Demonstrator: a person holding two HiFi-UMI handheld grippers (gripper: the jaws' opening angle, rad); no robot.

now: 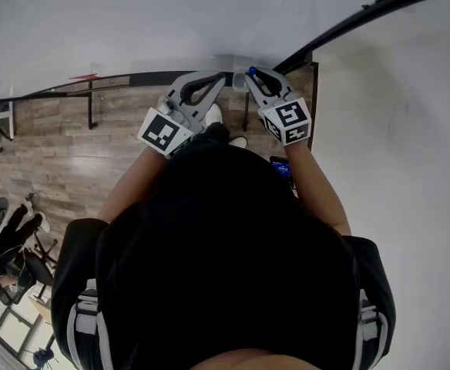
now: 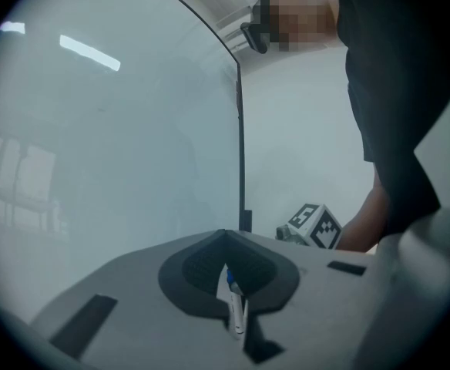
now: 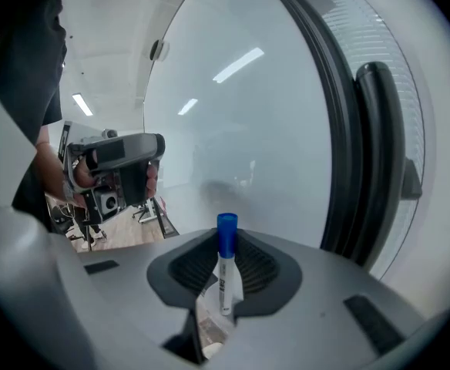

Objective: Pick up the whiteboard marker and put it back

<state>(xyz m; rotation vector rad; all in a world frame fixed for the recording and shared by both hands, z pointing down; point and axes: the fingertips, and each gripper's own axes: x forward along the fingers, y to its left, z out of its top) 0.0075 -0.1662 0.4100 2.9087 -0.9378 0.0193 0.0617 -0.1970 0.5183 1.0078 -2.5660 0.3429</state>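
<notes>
Now the right gripper (image 1: 253, 75) is clamped on the whiteboard marker (image 3: 225, 268), which stands upright between its jaws, blue cap on top, near the white board (image 1: 171, 14). The left gripper (image 1: 226, 76) has its jaws together.

Whiteboard (image 3: 233, 129): smooth white face, high gloss, mirrors the ceiling lights.
Frame (image 3: 371, 160): black, smooth, semi-gloss.
Whiteboard marker (image 3: 224, 280): smooth white plastic barrel with dark print.
Cap (image 3: 226, 233): blue plastic, slight sheen.
Right gripper (image 1: 252, 74): light grey moulded plastic shell, matt and even.
Pads (image 3: 260, 268): dark, finely ribbed, dull, rubber-like.
Left gripper (image 2: 225, 237): grey matt plastic shell of like finish, with dark ribbed lining.
Marker cube (image 1: 288, 122): flat matt white faces printed with black squares.
Floor (image 1: 71, 168): wood-grain planks, brown-grey, low sheen.
Shirt (image 1: 225, 245): black cloth, matt.
</notes>
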